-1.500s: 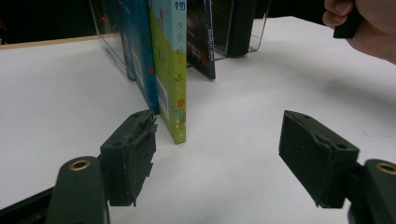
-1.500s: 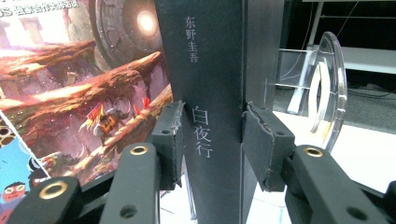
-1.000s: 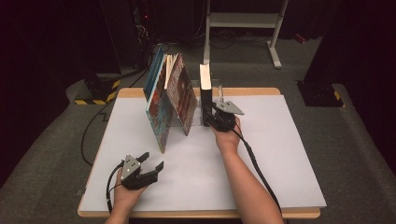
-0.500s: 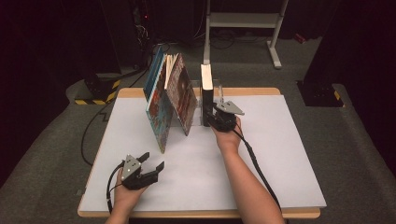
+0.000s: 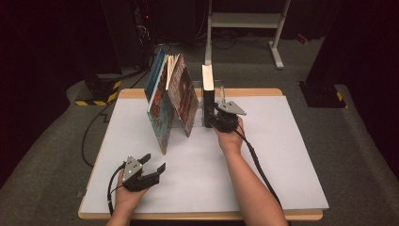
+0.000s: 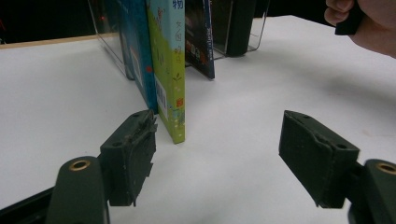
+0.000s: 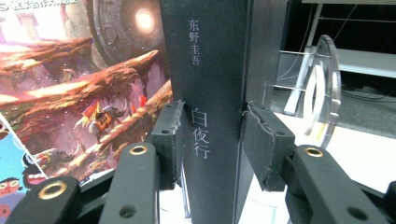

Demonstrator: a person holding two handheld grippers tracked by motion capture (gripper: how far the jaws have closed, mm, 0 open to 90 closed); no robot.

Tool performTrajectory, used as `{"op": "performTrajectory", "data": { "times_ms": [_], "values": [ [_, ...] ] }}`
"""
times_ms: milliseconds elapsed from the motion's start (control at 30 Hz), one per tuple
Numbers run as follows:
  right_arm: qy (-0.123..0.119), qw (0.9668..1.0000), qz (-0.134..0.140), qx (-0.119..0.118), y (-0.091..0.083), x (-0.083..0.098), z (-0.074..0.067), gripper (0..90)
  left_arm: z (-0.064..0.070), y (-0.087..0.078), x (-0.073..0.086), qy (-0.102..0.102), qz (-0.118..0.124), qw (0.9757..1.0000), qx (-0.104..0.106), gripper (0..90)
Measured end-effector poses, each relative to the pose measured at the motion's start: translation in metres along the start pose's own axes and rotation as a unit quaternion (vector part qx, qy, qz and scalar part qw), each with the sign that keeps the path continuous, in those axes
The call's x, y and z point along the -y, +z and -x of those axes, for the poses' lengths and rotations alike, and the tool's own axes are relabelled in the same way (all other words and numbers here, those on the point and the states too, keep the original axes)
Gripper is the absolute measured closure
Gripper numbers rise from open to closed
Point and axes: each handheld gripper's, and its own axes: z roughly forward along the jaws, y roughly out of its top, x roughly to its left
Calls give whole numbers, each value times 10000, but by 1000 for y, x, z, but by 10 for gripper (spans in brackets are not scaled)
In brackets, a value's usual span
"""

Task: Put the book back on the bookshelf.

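A thick black book (image 5: 207, 92) stands upright at the back of the white table (image 5: 282, 155), inside a clear acrylic bookend (image 7: 322, 88). My right gripper (image 5: 214, 115) holds it from the front. In the right gripper view both pads press on the sides of the black book's spine (image 7: 210, 70), and the right gripper (image 7: 211, 112) is shut on it. To its left, several thin picture books (image 5: 164, 101) lean against each other. My left gripper (image 5: 154, 161) rests near the front left edge. The left gripper (image 6: 217, 121) is open and empty, facing a green-spined book (image 6: 170, 70).
A metal stand (image 5: 244, 21) and dark equipment sit on the floor behind the table. A yellow-and-black striped base (image 5: 101, 92) and cables lie off the back left corner. The other hand (image 6: 364, 23) is at the top right of the left gripper view.
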Motion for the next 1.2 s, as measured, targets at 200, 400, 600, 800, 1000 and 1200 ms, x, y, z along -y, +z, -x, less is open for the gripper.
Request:
{"op": "performTrajectory", "data": {
  "times_ms": [200, 400, 600, 800, 1000, 1200],
  "values": [
    [-6, 10000, -10, -16, 1, 0, 0, 584, 0, 0, 0, 1, 1, 10000, -1, 275],
    [24, 10000, -52, -40, 0, 0, -1, 543, -1, -1, 0, 19, -6, 10000, -5, 275],
    [43, 9999, -94, -99, 0, 0, -2, 493, 0, -1, 0, 32, -10, 10000, -3, 275],
    [29, 9999, -107, -118, -2, 0, -4, 439, 0, 0, 0, 34, -9, 10000, -2, 275],
    [24, 9998, -109, -147, -5, 0, -3, 431, 0, 0, 0, 38, -9, 10000, -2, 275],
    [-8, 9998, -91, -153, -10, 1, -4, 415, 0, 0, 0, 51, 4, 10000, -6, 275]
  ]
}}
